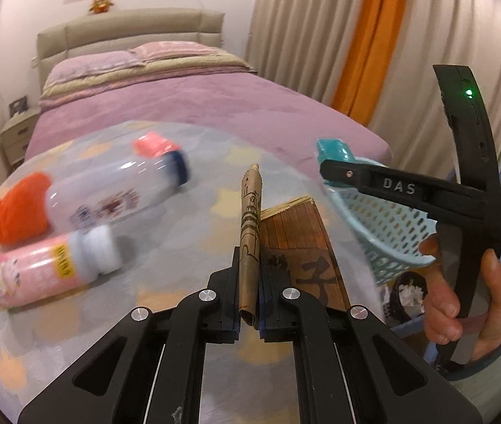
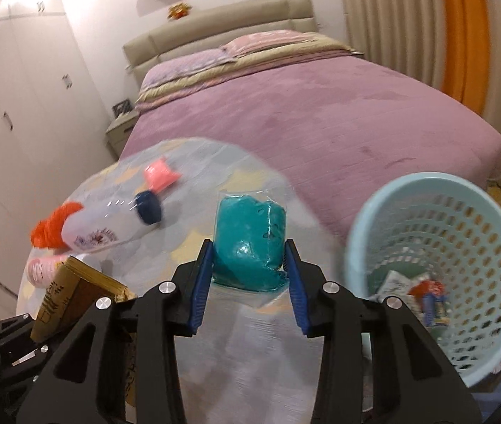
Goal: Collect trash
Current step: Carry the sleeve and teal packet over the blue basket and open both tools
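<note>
My left gripper (image 1: 249, 318) is shut on the edge of a flat brown paper bag (image 1: 250, 233) printed with black characters, and its broad face (image 1: 296, 251) hangs to the right. My right gripper (image 2: 248, 265) is shut on a teal lump wrapped in clear plastic (image 2: 248, 243), lifted above the round table (image 2: 215, 162). In the left wrist view the right gripper (image 1: 324, 166) appears at the right, held by a hand (image 1: 462, 304), with the teal lump (image 1: 333, 148) at its tip. A light-blue perforated trash basket (image 2: 384, 219) stands at the right with scraps inside.
On the table lie a clear bottle with a dark-blue cap (image 1: 116, 190), a pink bottle with a white cap (image 1: 45, 272), an orange crumpled bag (image 1: 13, 212) and a pink scrap (image 1: 151, 145). A bed with a purple cover (image 2: 321, 113) is behind. Curtains (image 1: 321, 35) hang at the right.
</note>
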`<state>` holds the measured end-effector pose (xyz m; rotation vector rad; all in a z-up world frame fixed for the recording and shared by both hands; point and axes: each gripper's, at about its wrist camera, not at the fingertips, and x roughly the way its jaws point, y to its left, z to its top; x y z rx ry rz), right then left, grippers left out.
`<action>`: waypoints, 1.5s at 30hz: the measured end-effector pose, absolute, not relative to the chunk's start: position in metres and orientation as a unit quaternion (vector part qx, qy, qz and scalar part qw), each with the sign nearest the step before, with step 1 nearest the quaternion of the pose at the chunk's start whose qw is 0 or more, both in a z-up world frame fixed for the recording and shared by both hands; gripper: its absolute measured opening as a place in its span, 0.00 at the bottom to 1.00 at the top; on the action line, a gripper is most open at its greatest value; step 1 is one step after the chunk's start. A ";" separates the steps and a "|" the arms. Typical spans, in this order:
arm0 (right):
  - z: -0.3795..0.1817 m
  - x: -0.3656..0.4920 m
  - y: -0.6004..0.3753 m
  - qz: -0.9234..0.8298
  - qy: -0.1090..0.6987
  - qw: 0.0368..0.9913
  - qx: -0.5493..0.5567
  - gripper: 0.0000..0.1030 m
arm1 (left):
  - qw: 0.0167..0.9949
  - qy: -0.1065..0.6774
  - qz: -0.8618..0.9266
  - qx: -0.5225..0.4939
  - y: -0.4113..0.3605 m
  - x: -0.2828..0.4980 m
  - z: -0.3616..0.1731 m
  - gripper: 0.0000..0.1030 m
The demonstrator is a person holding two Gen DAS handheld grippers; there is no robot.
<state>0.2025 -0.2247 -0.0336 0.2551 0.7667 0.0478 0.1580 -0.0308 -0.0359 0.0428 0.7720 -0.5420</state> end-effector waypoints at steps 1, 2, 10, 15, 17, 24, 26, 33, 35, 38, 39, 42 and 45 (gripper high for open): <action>-0.031 0.198 -0.237 0.014 0.371 0.919 0.131 0.35 | 0.890 0.369 -0.266 0.025 -0.039 0.157 -0.033 0.05; -0.030 0.196 -0.242 0.011 0.369 0.919 0.135 0.35 | 0.890 0.366 -0.271 0.028 -0.047 0.157 -0.030 0.05; -0.022 0.171 -0.311 -0.039 0.353 0.920 0.166 0.35 | 0.881 0.356 -0.309 0.041 -0.106 0.163 -0.017 0.05; -0.025 0.161 -0.346 -0.069 0.354 0.916 0.178 0.35 | 0.872 0.358 -0.330 0.044 -0.144 0.172 -0.016 0.05; -0.031 0.160 -0.360 -0.082 0.360 0.911 0.184 0.36 | 0.869 0.359 -0.338 0.046 -0.159 0.174 -0.018 0.05; -0.058 0.162 -0.395 -0.116 0.395 0.887 0.210 0.36 | 0.854 0.381 -0.352 0.045 -0.202 0.185 -0.038 0.05; -0.066 0.163 -0.401 -0.121 0.403 0.881 0.216 0.37 | 0.850 0.386 -0.354 0.050 -0.213 0.186 -0.045 0.05; -0.083 0.155 -0.428 -0.150 0.412 0.863 0.251 0.48 | 0.841 0.404 -0.355 0.054 -0.240 0.195 -0.062 0.06; -0.085 0.152 -0.433 -0.154 0.410 0.862 0.256 0.48 | 0.843 0.406 -0.347 0.058 -0.244 0.196 -0.065 0.11; -0.085 0.147 -0.441 -0.159 0.406 0.861 0.261 0.48 | 0.844 0.407 -0.346 0.056 -0.247 0.198 -0.068 0.26; -0.084 0.145 -0.442 -0.160 0.405 0.861 0.262 0.49 | 0.844 0.406 -0.346 0.055 -0.247 0.197 -0.068 0.31; -0.083 0.143 -0.443 -0.159 0.403 0.862 0.263 0.49 | 0.847 0.401 -0.345 0.055 -0.240 0.193 -0.067 0.35; -0.082 0.143 -0.439 -0.153 0.402 0.864 0.262 0.49 | 0.849 0.397 -0.343 0.051 -0.235 0.188 -0.065 0.37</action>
